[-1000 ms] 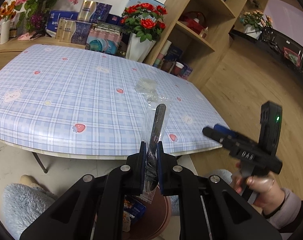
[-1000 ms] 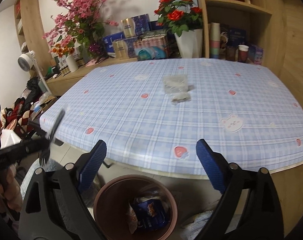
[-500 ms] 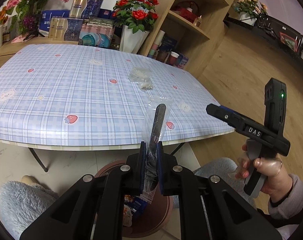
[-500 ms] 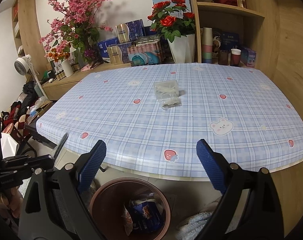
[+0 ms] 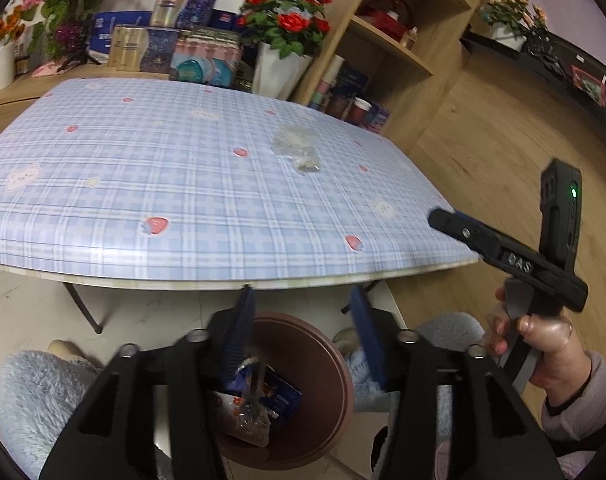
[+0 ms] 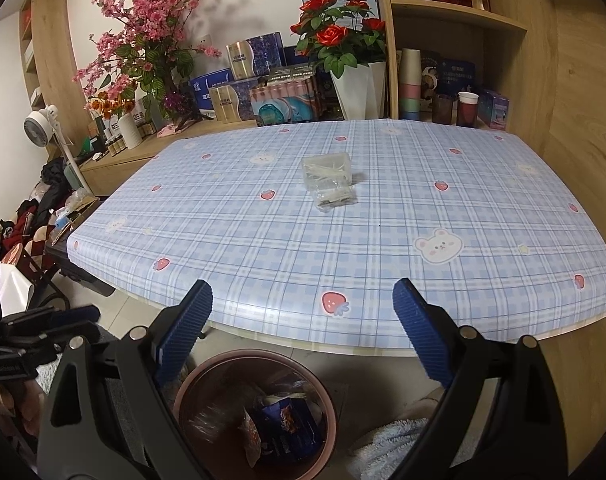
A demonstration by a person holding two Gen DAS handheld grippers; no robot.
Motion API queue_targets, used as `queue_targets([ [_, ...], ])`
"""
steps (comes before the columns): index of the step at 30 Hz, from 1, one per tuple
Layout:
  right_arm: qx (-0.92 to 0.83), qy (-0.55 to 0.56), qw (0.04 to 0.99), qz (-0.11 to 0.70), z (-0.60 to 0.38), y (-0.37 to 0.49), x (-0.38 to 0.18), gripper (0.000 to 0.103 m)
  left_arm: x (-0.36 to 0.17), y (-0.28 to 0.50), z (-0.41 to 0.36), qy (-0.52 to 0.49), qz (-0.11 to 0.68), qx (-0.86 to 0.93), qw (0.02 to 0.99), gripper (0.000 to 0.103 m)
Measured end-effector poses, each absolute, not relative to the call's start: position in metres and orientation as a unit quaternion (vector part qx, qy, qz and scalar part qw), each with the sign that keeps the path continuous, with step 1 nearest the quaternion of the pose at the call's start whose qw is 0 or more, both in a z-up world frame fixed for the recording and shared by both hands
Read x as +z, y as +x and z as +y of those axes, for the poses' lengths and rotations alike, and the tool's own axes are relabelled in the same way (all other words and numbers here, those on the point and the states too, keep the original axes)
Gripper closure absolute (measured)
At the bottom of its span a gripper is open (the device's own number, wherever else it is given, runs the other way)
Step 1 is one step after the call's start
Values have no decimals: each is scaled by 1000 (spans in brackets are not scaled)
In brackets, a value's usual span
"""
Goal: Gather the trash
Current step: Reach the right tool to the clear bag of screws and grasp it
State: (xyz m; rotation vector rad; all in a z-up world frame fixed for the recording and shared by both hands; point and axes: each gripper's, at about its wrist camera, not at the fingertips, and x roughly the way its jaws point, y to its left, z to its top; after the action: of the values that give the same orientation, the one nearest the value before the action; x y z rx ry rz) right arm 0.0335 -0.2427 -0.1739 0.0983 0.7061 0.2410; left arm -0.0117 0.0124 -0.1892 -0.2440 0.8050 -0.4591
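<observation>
Now our wrapped fork [image 5: 252, 390], dark metal in a clear crinkly sleeve, lies blurred inside the round brown bin [image 5: 335, 364] among glossy blue wrappers; half a second ago we still pinched it. Our left gripper [image 5: 303, 320] has sprung wide above the bin, ribbed blue pads bare. Our right gripper [image 6: 303, 320] stays wide, empty. Two clear packets [image 6: 329, 182] remain on the checked tablecloth [image 6: 383, 240].

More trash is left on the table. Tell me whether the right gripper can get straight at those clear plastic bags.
Probably yes. The right gripper is open and empty, the clear plastic bags lie alone mid-table, and nothing stands between them on the tablecloth.
</observation>
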Motion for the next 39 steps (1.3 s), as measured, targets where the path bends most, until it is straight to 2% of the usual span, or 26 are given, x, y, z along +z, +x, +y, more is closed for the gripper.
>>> queue_targets([
  [2,114,49,930,347,-245,34,-175,12,-186,-11,20,-120,378,-200,896,31],
  [5,109,51,929,349,-247,34,-177,12,-182,-7,33,-131,366,-174,905,20],
  [8,104,53,929,351,-249,36,-180,11,-180,-1,45,-132,362,-144,911,14],
  [14,99,52,927,358,-252,41,-186,11,-175,11,61,-136,355,-108,918,10],
  [28,97,23,922,374,-253,71,-202,11,-179,50,67,-119,357,-94,922,9],
  [39,131,-26,913,386,-242,192,-219,11,-185,118,64,-98,354,-92,925,9],
])
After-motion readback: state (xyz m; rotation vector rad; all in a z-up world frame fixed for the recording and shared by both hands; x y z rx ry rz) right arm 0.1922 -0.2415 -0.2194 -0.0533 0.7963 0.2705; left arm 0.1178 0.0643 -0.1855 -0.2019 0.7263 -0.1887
